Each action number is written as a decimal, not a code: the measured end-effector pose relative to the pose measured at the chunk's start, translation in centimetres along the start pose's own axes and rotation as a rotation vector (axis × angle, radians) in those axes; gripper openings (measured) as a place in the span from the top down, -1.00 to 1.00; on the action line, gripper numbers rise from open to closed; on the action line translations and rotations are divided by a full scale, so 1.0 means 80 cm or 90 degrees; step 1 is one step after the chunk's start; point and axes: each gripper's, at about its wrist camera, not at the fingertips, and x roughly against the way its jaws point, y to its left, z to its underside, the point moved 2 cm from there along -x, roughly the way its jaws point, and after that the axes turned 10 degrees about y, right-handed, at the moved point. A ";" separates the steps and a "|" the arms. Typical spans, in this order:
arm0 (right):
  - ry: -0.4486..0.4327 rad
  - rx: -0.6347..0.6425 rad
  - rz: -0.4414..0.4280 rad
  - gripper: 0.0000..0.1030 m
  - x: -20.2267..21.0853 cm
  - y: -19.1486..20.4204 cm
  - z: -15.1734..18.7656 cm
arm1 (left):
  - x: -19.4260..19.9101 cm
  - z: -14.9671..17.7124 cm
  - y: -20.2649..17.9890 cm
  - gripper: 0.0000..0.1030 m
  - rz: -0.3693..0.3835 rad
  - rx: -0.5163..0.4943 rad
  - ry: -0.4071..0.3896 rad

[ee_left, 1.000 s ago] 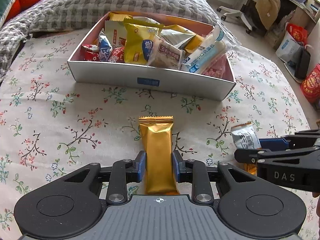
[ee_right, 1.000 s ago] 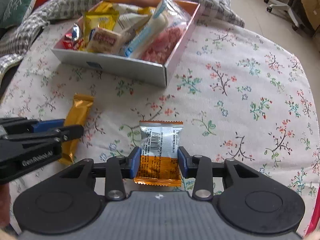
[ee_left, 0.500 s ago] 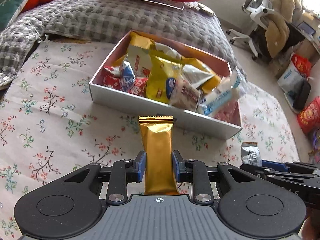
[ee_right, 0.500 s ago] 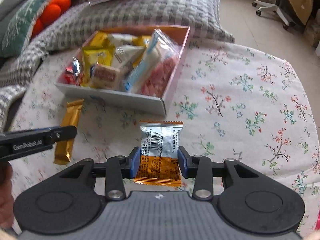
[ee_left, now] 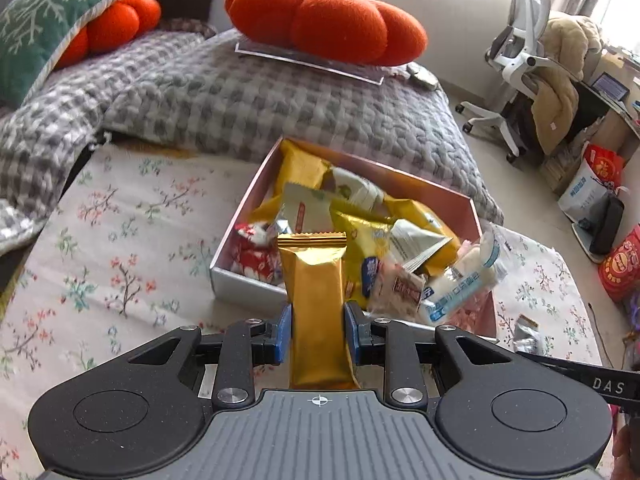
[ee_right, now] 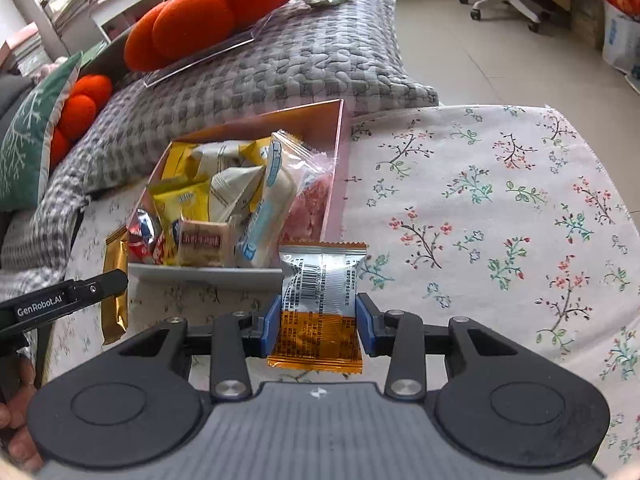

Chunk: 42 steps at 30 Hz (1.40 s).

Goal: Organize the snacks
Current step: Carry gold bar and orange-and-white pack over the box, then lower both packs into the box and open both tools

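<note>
My left gripper (ee_left: pixel 316 334) is shut on a long gold snack bar (ee_left: pixel 316 304), held in the air just before the near wall of the snack box (ee_left: pixel 248 290). The bar's top overlaps the packets inside. My right gripper (ee_right: pixel 320 324) is shut on a silver and orange packet (ee_right: pixel 320 300), raised near the box's front right corner (ee_right: pixel 224 274). In the right wrist view the gold bar (ee_right: pixel 114 280) and the left gripper's dark fingers (ee_right: pixel 96 286) show at the left. The box holds several yellow, white and red packets.
The box sits on a floral cloth (ee_right: pixel 480 208). Behind it lie a grey checked quilt (ee_left: pixel 240 92), an orange pumpkin cushion (ee_left: pixel 324 20) and a green pillow (ee_left: pixel 48 24). An office chair (ee_left: pixel 520 56) and bags (ee_left: pixel 592 184) stand on the floor at right.
Both grippers have risen from the cloth with their snacks and come nearer the box. The views have tilted up, showing the cushions and the room behind.
</note>
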 end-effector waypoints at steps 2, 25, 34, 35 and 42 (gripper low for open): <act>-0.001 -0.006 -0.014 0.30 -0.003 0.003 -0.003 | -0.001 -0.004 -0.002 0.51 0.004 -0.008 -0.004; -0.024 -0.049 -0.071 0.30 -0.039 0.021 -0.046 | -0.047 -0.047 0.016 0.50 0.028 -0.035 -0.015; -0.039 -0.050 -0.068 0.30 -0.049 0.021 -0.060 | -0.061 -0.060 0.015 0.51 0.022 -0.056 -0.035; -0.040 -0.049 -0.067 0.30 -0.051 0.021 -0.061 | -0.062 -0.061 0.015 0.51 0.023 -0.057 -0.037; -0.048 -0.049 -0.069 0.30 -0.058 0.023 -0.067 | -0.065 -0.067 0.021 0.50 0.024 -0.052 -0.056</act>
